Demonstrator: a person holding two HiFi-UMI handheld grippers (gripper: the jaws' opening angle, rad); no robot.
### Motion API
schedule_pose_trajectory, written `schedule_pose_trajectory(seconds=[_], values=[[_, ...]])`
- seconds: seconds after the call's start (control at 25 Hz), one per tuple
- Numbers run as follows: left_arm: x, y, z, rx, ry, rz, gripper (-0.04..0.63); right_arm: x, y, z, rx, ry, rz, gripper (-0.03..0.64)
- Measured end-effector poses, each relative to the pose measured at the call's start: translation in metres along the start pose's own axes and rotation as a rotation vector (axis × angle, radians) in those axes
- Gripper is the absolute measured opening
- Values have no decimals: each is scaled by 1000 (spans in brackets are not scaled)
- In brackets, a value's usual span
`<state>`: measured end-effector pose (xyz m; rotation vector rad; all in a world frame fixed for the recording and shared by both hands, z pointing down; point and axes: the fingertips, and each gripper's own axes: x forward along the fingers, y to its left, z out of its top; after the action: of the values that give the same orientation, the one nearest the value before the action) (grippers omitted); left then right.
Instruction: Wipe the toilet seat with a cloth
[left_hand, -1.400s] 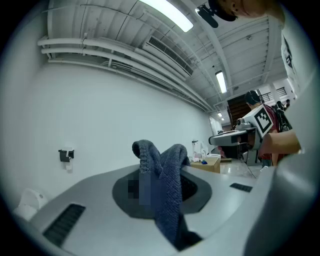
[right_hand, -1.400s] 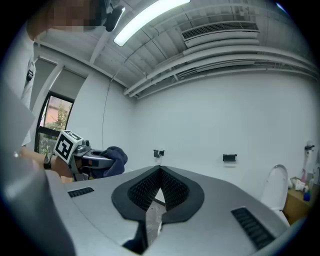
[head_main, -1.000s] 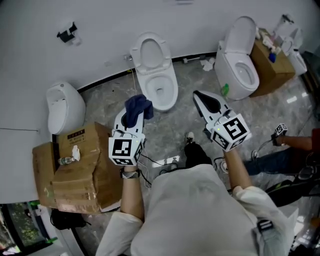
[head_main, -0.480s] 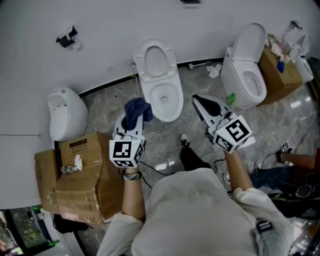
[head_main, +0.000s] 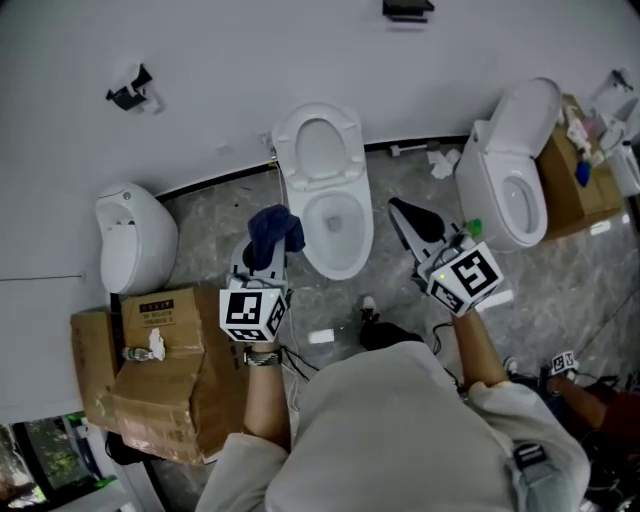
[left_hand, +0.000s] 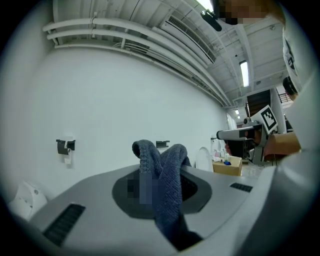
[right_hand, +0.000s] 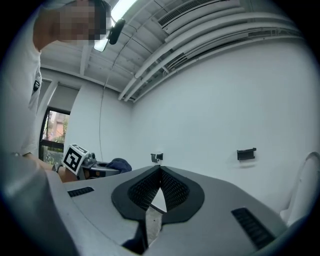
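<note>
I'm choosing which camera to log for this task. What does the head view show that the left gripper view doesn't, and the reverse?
Only the head view: the middle toilet on the floor ahead of both grippers, and the stacked cardboard boxes by the person's left arm.

Only the left gripper view: the ceiling pipes and a strip light.

Both: the blue cloth clamped in the left gripper, the shut, empty right gripper, and the black wall holder.

The grey marbled floor (head_main: 215, 220) bears a toilet (head_main: 325, 190) at twelve o'clock, a second toilet (head_main: 510, 180) at two, and cardboard boxes (head_main: 150, 390) at eight.
</note>
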<state>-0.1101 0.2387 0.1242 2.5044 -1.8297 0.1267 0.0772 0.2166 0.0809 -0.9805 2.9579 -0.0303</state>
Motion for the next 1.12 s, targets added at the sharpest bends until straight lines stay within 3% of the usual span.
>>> schedule_pose_trajectory(seconds=[0.2, 0.4, 0.72, 0.84, 1.12], values=[[46, 19, -2, -19, 20, 49, 54, 39, -44, -1, 4, 12, 58, 28], [79, 37, -5, -34, 34, 68, 54, 66, -73, -7, 34, 22, 54, 28], [129, 60, -15, -44, 56, 61, 54, 90, -112, -30, 76, 52, -4, 29], [157, 81, -25, -56, 72, 52, 54, 104, -129, -32, 51, 43, -73, 29], [249, 132, -51, -32, 94, -30, 54, 156, -171, -64, 48, 104, -170, 28]])
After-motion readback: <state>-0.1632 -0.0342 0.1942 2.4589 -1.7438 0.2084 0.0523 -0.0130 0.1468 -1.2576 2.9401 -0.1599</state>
